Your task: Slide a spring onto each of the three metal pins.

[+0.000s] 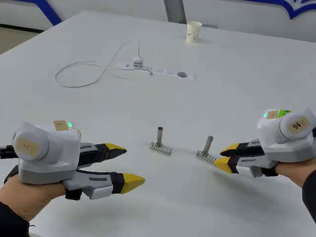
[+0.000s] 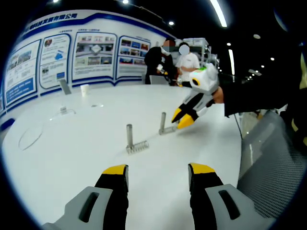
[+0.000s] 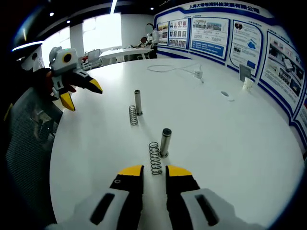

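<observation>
Left tool sits closest to the head camera, low over the white desk, held in a hand. Its yellow-tipped jaws are spread wide with nothing between them, and the left gripper view confirms the gap is empty. Right tool, also hand-held, has its jaws parted by a narrow gap and grips nothing, as its own view shows. Near spring lies flat on the desk just ahead of the right tool's tips, roughly in line with the gap between them; contact with the tips cannot be confirmed. Near pin stands upright at the end of that spring away from the tool, just beside it and slightly to one side. Far pin stands upright farther out from the right tool, between the two tools and well ahead of the left tool's open jaws. Far spring lies flat at its foot. Both pins are bare. From the left tool, the right tool shows beyond the far pin, with its tips close to the near pin. Well past both tools on the desk are a power strip, a loop of white cable and a paper cup.
</observation>
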A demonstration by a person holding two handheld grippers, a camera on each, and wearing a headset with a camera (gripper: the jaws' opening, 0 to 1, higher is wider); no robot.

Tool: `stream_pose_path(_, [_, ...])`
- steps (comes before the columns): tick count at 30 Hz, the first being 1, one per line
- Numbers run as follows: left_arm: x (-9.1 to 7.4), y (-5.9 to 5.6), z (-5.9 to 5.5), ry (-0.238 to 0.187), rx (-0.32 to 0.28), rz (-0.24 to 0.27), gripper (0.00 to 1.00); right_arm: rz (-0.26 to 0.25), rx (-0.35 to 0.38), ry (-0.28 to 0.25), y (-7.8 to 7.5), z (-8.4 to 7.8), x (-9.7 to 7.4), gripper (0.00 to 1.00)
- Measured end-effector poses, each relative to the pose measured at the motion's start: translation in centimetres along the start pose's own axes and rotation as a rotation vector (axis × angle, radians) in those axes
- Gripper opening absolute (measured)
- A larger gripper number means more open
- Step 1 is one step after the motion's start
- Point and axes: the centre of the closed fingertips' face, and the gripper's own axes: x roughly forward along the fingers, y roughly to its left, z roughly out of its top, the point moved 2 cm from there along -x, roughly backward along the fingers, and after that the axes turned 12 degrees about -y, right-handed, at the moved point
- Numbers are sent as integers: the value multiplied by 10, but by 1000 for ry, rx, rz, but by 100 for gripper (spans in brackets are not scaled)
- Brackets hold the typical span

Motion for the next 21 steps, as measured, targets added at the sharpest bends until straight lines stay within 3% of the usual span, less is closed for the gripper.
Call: stream_pose_path(21, [0, 0, -3, 8, -7, 1, 51, 8, 20, 21, 0, -13, 9, 16])
